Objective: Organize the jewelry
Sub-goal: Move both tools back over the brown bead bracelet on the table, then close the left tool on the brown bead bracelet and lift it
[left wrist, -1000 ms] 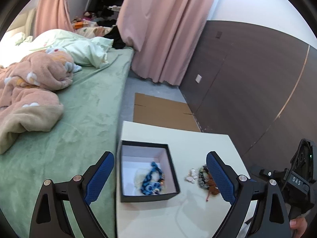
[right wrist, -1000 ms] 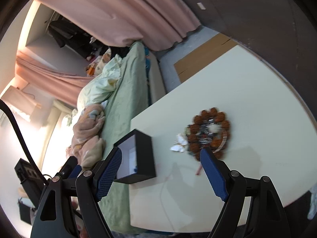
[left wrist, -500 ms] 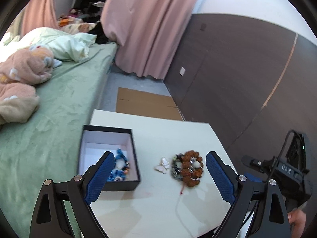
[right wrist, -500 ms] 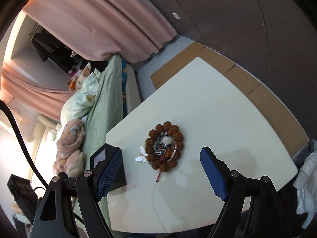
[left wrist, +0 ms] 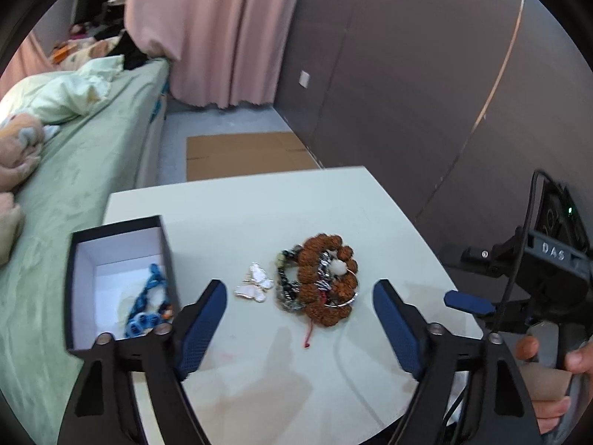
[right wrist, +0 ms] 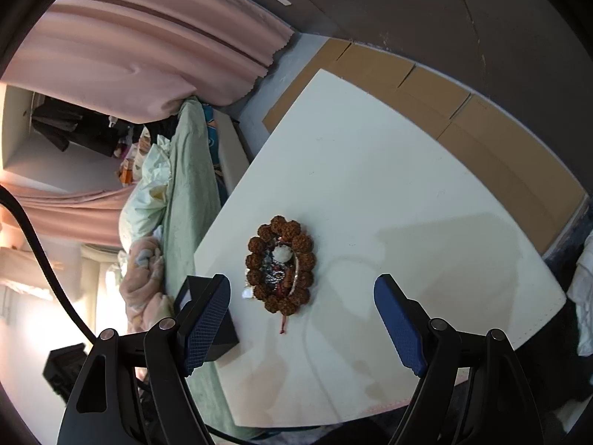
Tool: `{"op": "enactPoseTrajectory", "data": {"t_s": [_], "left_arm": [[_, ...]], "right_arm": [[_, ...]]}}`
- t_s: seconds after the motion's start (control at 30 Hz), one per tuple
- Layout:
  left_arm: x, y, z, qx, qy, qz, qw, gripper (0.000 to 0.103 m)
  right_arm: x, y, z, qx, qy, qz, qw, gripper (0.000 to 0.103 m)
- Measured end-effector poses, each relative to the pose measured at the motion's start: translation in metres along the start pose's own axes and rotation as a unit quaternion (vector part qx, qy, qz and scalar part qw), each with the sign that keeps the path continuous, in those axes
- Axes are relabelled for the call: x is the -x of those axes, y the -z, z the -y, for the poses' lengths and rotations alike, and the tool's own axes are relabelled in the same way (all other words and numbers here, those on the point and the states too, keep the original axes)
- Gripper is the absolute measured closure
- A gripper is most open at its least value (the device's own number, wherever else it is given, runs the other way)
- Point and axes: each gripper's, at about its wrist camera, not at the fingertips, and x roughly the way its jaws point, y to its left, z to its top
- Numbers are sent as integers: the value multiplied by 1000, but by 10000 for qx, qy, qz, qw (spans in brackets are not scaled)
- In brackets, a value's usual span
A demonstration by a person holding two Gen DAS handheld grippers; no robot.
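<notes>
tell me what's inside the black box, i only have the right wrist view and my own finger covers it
Observer: A blue beaded piece lies in the black box.
Operator: anything hidden behind the brown bracelet
Observer: A dark green bracelet sits against the brown bracelet, on the box side.
Operator: is the left gripper holding anything
Observer: No. The left gripper is closing, but its pads press on nothing.
</notes>
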Motion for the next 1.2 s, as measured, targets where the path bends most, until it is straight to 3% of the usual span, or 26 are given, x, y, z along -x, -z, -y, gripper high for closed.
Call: {"op": "enactPoseTrajectory", "data": {"t_s": [0.07, 0.2, 0.27, 0.73, 0.9, 1.2], "left_arm": [[-11, 0, 4, -44, 32, -114, 9999, 31], [-30, -2, 5, 2, 98, -350, 9993, 49], [-39, -3, 3, 85, 158, -462, 9988, 53], [-51, -26, -26, 468, 194, -348, 9981, 54], [-55, -29, -28, 488, 264, -399, 9977, 54], [-65, -25, -19, 406, 382, -545, 9970, 54]], "right_arm": [[-5, 0, 2, -80, -32, -92, 9999, 25], [-22, 0, 5, -245, -213, -379, 9988, 41], [-33, 0, 4, -284, -315, -553, 9976, 45], [-89, -3, -4, -485, -289, -970, 9937, 67], [-94, -1, 0, -622, -194, -923, 9936, 98], [-70, -2, -7, -583, -710, -597, 9940, 99]]}}
